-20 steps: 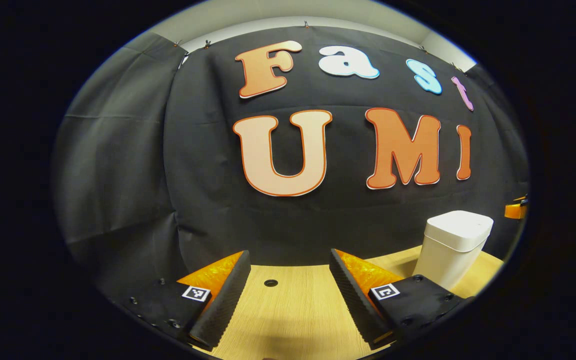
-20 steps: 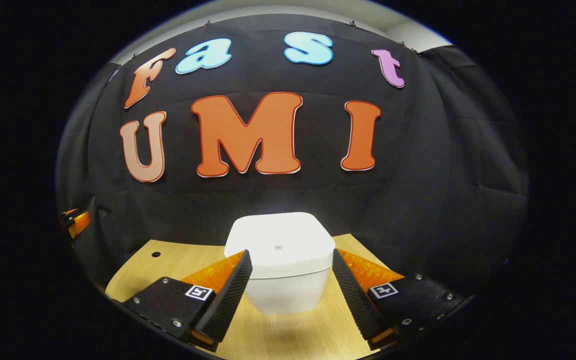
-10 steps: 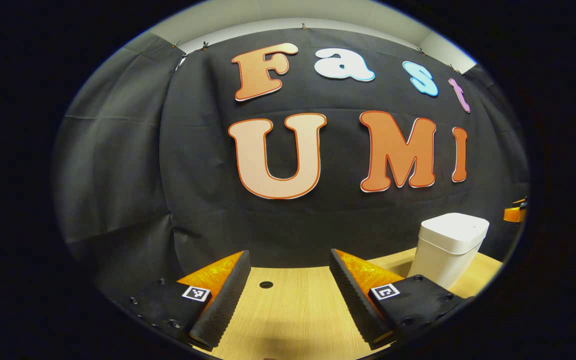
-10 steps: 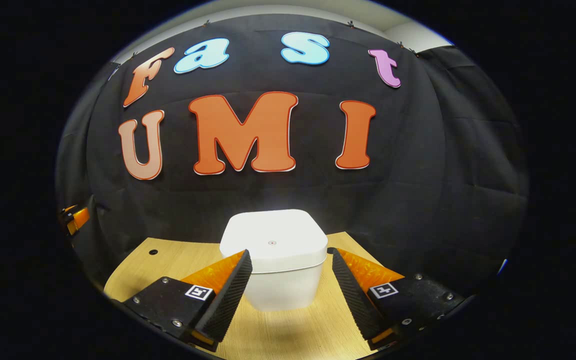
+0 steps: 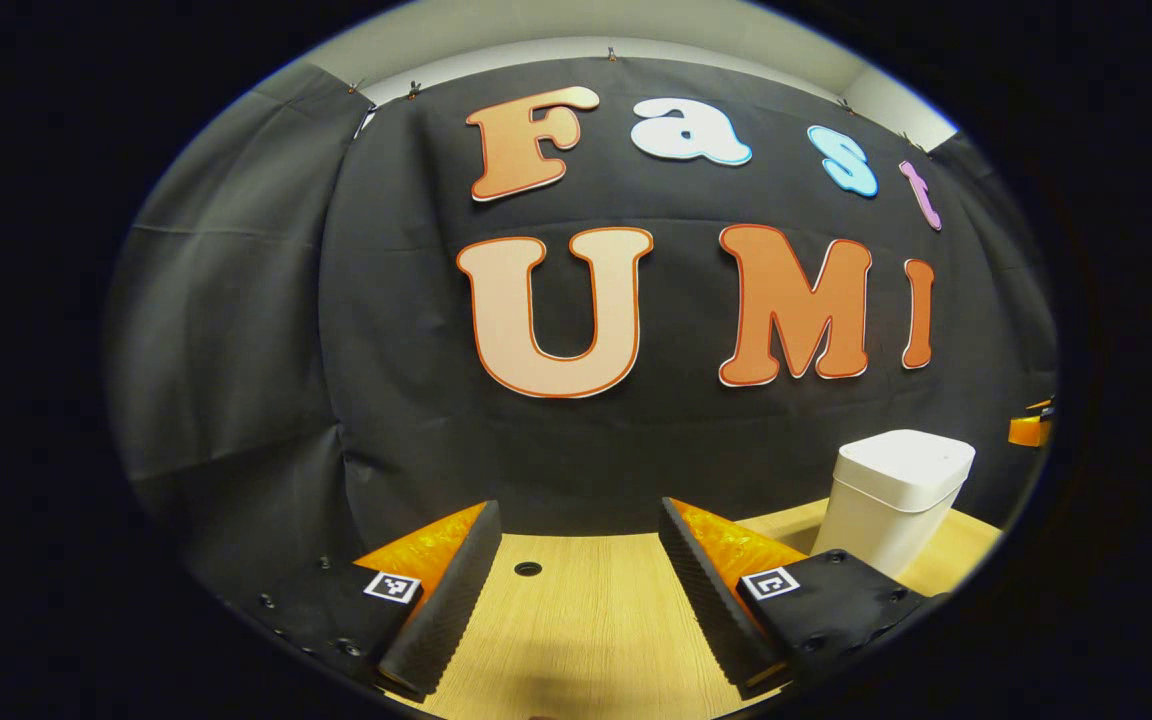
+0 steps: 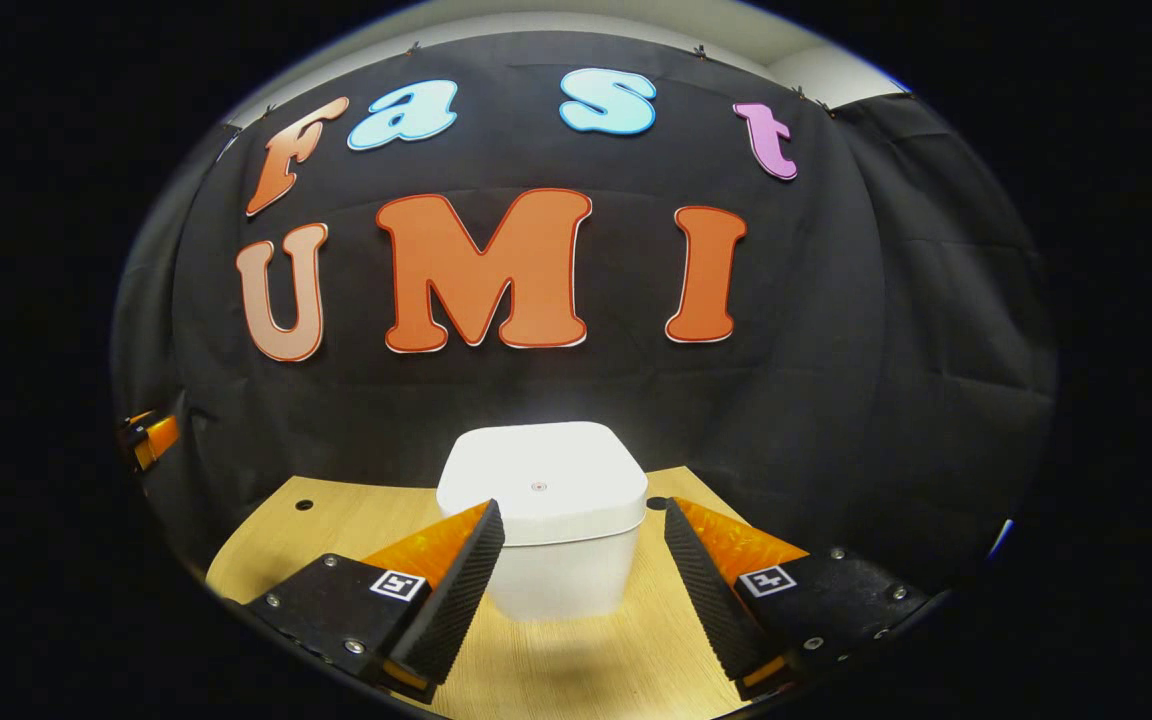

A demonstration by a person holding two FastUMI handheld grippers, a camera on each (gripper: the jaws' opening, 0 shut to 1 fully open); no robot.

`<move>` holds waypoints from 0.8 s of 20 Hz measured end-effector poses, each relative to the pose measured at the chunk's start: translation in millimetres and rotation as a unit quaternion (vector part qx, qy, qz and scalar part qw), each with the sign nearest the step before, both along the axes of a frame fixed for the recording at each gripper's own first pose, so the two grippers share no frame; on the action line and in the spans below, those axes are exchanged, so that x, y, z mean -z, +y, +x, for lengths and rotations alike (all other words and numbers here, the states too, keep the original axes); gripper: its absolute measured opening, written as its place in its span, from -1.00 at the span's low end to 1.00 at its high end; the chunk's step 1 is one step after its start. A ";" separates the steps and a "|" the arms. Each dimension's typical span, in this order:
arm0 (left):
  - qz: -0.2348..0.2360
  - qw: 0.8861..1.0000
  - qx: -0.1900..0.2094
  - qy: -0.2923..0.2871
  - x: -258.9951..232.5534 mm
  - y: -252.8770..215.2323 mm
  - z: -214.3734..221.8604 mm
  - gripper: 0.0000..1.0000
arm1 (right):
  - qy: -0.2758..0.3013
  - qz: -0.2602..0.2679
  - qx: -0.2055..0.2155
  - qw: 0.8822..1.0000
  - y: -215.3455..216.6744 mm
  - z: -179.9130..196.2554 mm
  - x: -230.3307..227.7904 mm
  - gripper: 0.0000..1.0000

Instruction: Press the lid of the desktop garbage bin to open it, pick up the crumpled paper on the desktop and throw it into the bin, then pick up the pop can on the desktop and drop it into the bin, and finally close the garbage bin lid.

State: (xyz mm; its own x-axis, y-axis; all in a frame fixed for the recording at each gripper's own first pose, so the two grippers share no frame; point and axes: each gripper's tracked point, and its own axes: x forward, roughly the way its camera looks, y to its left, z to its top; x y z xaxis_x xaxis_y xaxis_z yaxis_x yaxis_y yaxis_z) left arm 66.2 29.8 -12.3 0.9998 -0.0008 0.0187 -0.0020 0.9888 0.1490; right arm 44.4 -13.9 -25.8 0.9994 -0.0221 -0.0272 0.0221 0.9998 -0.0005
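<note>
We hold the right gripper [image 6: 584, 570] wide open and empty, facing the garbage bin [image 6: 556, 575], which stands upright on the desktop [image 6: 356, 525] near the back wall, its lid [image 6: 541, 480] down. The left gripper [image 5: 576, 575] is also wide open and empty, with the bin off to its right. We judge the bin a light, rigid, smooth plastic shell that may slide if pushed sideways. We therefore press straight down on the lid near its centre mark [image 6: 538, 487].
</note>
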 end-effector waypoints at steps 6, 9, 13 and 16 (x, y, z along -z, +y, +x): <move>0.000 1.000 -0.004 -0.002 -1.8 3.0 -1.6 1.00 | 0.001 0.000 0.001 1.000 -2.6 -3.8 2.3 0.96; -0.003 1.000 -0.003 -0.001 -1.3 -0.1 -2.4 1.00 | 0.002 -0.002 0.001 1.000 -3.6 -5.2 2.8 0.96; -0.002 1.000 -0.006 -0.002 -1.4 1.9 -4.4 1.00 | 0.003 0.002 0.002 1.000 -5.7 -5.8 3.6 0.96; -0.002 1.000 -0.008 -0.003 -1.3 4.2 -5.1 1.00 | 0.004 0.003 0.002 1.000 -6.4 -6.2 4.2 0.96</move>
